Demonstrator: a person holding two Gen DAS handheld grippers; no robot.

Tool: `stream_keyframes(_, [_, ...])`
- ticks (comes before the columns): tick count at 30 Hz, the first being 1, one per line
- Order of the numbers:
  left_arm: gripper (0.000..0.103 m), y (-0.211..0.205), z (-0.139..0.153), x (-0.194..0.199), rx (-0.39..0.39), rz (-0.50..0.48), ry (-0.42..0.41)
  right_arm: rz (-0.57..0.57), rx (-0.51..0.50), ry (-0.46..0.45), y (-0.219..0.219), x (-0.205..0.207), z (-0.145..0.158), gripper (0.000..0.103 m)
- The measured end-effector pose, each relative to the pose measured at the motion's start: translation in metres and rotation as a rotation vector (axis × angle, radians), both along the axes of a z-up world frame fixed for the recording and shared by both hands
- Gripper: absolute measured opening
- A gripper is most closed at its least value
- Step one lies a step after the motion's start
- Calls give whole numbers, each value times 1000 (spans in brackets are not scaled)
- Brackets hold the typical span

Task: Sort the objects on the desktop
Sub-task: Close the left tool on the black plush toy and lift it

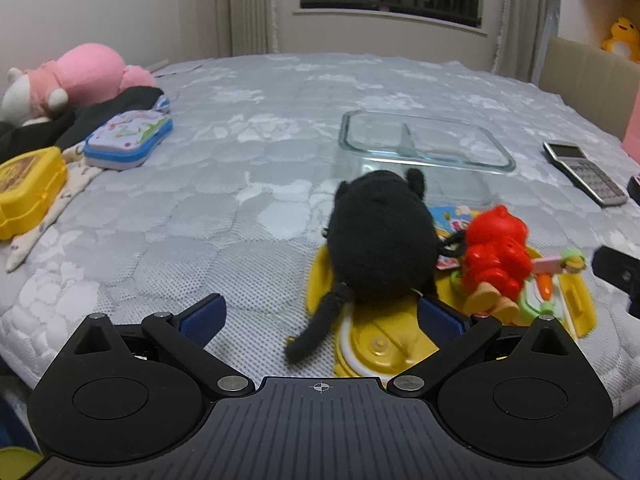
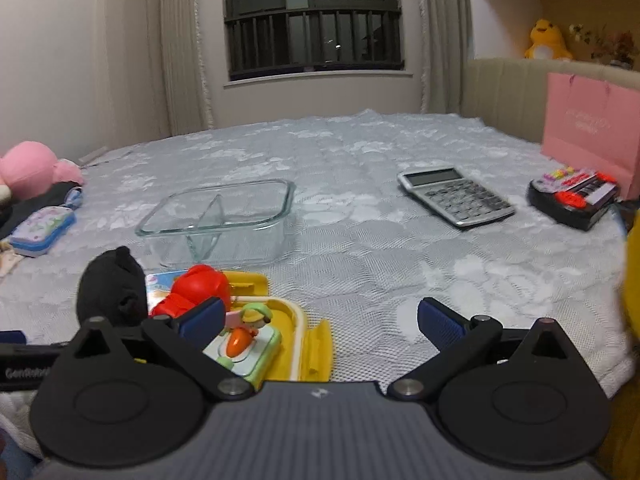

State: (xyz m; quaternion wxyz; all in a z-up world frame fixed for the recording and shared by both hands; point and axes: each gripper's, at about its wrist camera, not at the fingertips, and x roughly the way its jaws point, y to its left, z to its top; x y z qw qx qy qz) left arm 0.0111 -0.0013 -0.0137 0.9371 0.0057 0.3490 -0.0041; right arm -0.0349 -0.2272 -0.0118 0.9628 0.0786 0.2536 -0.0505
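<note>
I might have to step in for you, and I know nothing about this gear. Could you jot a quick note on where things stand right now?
Left hand-held gripper: open, holding nothing, just short of the black plush toy.
Right hand-held gripper: open, holding nothing.
The plush, the red bear figure and a carrot toy are piled on the open yellow box.
The divided glass container lies beyond them, both compartments bare.
The calculator sits off to the right.
Done: nothing sorted yet.
Left: probably grab the plush first, then the rest.
</note>
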Motion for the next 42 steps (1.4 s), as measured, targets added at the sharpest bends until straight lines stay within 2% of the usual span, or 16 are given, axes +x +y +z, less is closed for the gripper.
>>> stream_keyframes(4, [103, 16, -2, 11, -35, 42, 14, 15, 36, 19, -8, 6, -5, 103])
stream_keyframes(6, [103, 24, -3, 15, -90, 36, 31, 22, 34, 26, -9, 9, -7, 103])
stream_keyframes(8, [103, 28, -6, 20, -144, 21, 48, 37, 34, 8, -9, 11, -7, 99])
stream_keyframes(11, [103, 30, -10, 28, -200, -9, 63, 41, 6, -41, -5, 12, -3, 99])
stream_keyframes(15, [103, 18, -14, 36, -184, -71, 74, 71, -55, -63, 0, 21, -2, 100])
stream_keyframes(17, [103, 9, -15, 39, -148, -101, 74, 61, -70, -61, 0, 25, -2, 100])
stream_keyframes(21, [103, 5, -11, 44, -116, -139, 81, 57, -64, -3, -6, 34, -10, 100])
stream_keyframes(24, [103, 15, -2, 43, -146, -151, 63, 87, -13, 15, -13, 34, -16, 100])
stream_keyframes(27, [103, 29, 5, 45, -189, -123, 52, 119, 36, 2, -17, 31, -13, 99])
stream_keyframes(32, [103, 39, 18, 64, -299, -79, 69, 157, 14, -41, -10, 33, -3, 99])
stream_keyframes(35, [103, 35, 26, 75, -289, -62, 118, 155, 23, -44, -9, 35, -3, 99])
stream_keyframes(38, [103, 31, 33, 72, -269, -83, 77, 162, 46, -36, -12, 34, -6, 99])
stream_keyframes(40, [103, 23, 33, 71, -199, -73, 48, 167, 50, -33, -14, 35, -7, 99])
stream_keyframes(42, [103, 11, 28, 73, -118, -64, 54, 170, 56, -32, -15, 35, -7, 97])
